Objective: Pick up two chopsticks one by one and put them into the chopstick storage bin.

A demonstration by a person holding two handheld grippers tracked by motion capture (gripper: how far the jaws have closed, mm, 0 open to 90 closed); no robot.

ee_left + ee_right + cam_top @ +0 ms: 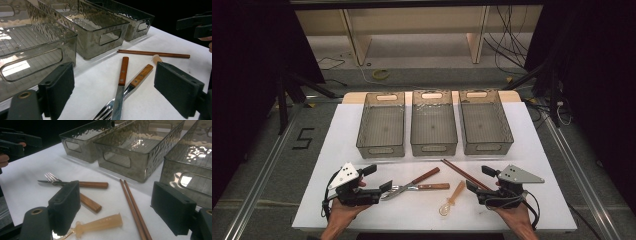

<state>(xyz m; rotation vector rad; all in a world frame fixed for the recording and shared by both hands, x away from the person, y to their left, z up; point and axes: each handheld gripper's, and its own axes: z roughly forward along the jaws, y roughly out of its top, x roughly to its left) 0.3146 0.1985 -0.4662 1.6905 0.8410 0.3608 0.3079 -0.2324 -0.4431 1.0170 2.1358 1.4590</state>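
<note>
A person is resting the left gripper (384, 189) on the white table (337, 150), jaws spread wide and holding nothing, aimed at the crossed knife (424, 177) and fork (412, 189) lying just ahead, likely the first pick. Rightward, a pale-handled spoon (452, 197) and chopsticks (464, 174) are lying loose near the right gripper (473, 188), equally agape and empty. Behind, three clear bins (381, 125) are standing in a row, all empty, apparently awaiting the sorted cutlery.
</note>
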